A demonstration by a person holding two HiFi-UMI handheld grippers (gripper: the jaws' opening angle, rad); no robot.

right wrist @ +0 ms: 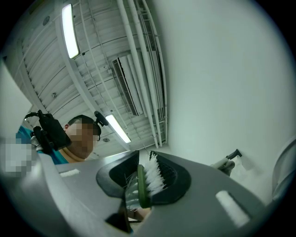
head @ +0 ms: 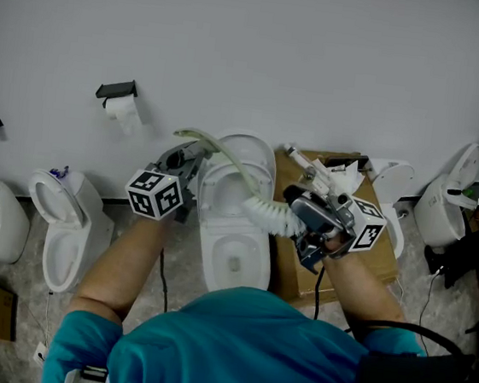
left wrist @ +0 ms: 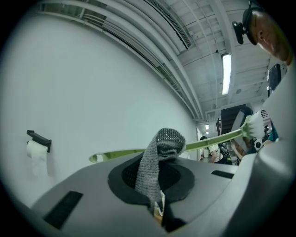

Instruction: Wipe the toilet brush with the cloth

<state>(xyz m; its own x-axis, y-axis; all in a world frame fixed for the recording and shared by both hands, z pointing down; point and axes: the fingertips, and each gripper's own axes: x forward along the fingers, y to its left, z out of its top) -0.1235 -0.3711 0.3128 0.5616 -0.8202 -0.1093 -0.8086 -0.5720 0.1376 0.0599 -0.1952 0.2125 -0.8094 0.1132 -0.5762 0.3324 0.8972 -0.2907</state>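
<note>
Head view: a green plastic toilet brush with white bristles [head: 264, 213] is held above a white ceramic toilet [head: 208, 251]. Its bristle head is gripped by the jaws of the right gripper [head: 298, 224]. A grey knitted cloth [left wrist: 159, 157] is pinched in the closed jaws of the left gripper [head: 190, 157], its top folded against the brush's handle.

Toilet brush [head: 239, 180] spanned above the toilet [head: 232, 267], head in the right gripper [head: 297, 226], handle beneath the cloth [left wrist: 159, 155] held in the left gripper [head: 189, 162]. Cardboard box [head: 296, 280] stood right of the toilet.
</note>
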